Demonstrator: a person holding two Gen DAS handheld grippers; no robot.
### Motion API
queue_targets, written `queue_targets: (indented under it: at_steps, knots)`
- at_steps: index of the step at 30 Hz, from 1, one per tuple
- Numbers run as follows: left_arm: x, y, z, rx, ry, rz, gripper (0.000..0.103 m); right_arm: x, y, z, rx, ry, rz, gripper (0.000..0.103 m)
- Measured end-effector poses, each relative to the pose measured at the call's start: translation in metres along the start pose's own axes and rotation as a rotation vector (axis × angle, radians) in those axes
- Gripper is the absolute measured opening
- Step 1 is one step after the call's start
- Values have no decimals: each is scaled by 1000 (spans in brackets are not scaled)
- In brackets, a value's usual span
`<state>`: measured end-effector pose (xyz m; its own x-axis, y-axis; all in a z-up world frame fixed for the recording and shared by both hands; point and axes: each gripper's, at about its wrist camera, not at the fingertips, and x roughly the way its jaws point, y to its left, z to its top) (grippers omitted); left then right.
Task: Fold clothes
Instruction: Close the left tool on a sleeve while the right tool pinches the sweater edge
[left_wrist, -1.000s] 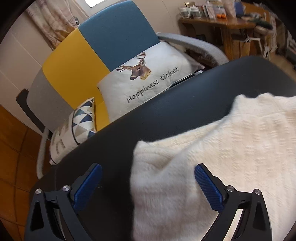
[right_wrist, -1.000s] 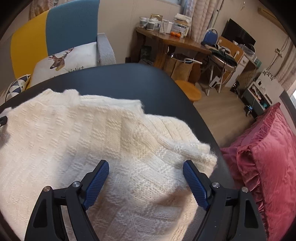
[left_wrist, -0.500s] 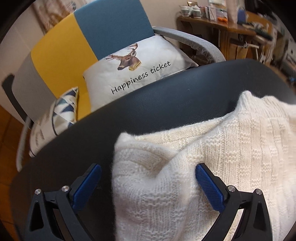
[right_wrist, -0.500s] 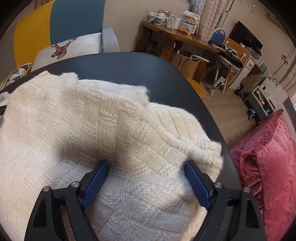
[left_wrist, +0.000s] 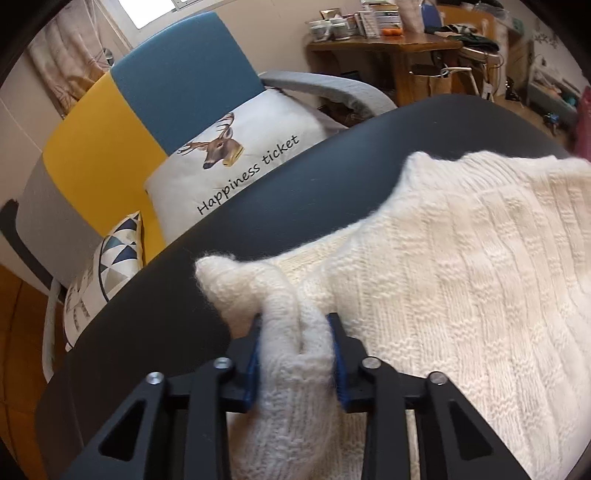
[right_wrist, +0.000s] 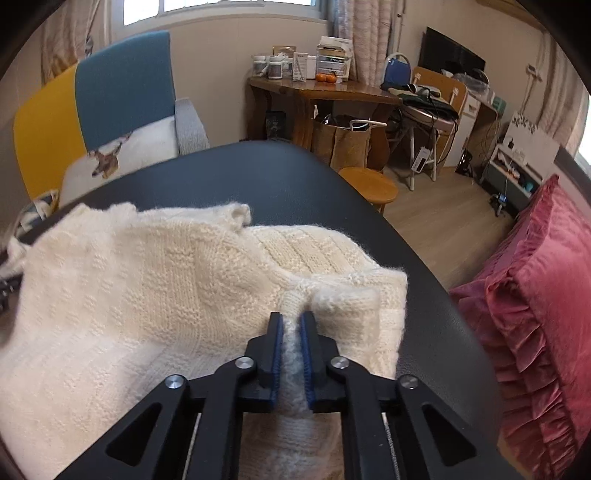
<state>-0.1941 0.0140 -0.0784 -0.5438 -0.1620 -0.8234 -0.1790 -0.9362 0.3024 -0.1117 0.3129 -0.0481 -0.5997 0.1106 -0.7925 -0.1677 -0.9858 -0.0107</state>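
A cream knitted sweater (left_wrist: 461, 266) lies spread on a round black table (left_wrist: 258, 206). My left gripper (left_wrist: 295, 325) is shut on a bunched fold at the sweater's left corner, the knit bulging between its blue pads. In the right wrist view the same sweater (right_wrist: 140, 280) fills the lower left of the table (right_wrist: 258, 173). My right gripper (right_wrist: 291, 321) is shut on a pinched ridge of knit near the sweater's right edge.
An armchair with blue and yellow back (left_wrist: 155, 88) holds a deer cushion (left_wrist: 236, 155) behind the table. A wooden desk (right_wrist: 325, 92) with bottles, a round stool (right_wrist: 369, 184) and a red cushion (right_wrist: 535, 295) stand to the right.
Both grippers were open over the sweater and have now shut on it. Each one pinches a fold of knit, and the cloth has bunched up at both grips.
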Motion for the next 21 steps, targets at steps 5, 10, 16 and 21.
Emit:
queue_targets:
  at_steps: [5,10,16,21]
  knots:
    - [-15,10,-5,-47,-12,-61,23,-14,-14,-3,112,-22,83,5]
    - [-39,17,-14,-106,-47,-120,23,-35,-13,-5,152,-47,147,5]
    - [-70,22,-24,-164,-80,-201,22,-59,2,-5,157,-77,222,5]
    - [-89,33,-36,-225,-91,-250,22,-80,19,-7,151,-102,286,5]
